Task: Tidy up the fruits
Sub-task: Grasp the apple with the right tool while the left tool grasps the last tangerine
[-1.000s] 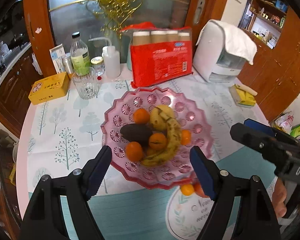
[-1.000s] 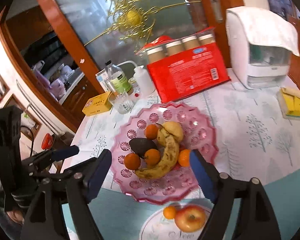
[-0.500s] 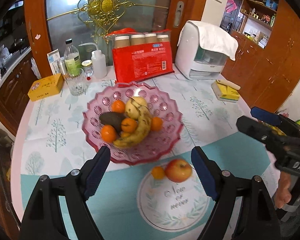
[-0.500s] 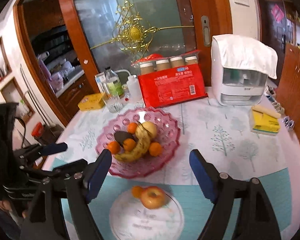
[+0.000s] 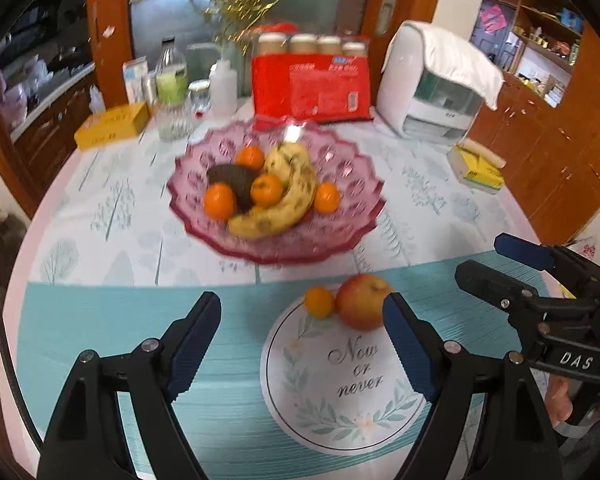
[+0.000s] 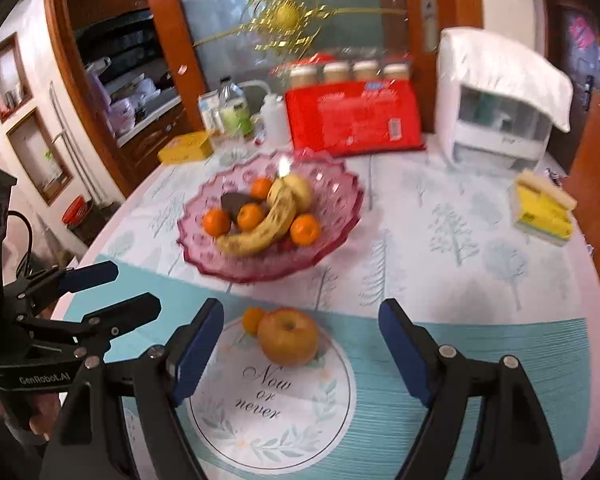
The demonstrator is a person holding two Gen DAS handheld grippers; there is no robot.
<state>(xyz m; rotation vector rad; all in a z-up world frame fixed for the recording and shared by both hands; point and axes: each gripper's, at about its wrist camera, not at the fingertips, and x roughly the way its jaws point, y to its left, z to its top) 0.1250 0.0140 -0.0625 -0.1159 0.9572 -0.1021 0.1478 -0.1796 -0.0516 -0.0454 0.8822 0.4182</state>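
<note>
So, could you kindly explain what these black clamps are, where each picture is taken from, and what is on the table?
There is no robot here: a person holds a two-finger gripper in each hand, each carrying a wide-angle camera looking forward along its fingers. One picture comes from the left gripper, the other from the right gripper; each also shows the other gripper at its edge. Both are open and hold nothing. On the table sits a pink glass bowl with a banana, several oranges and a dark fruit. Nearer, on the round "Now or never" print, lie an apple and a small orange, side by side.
</note>
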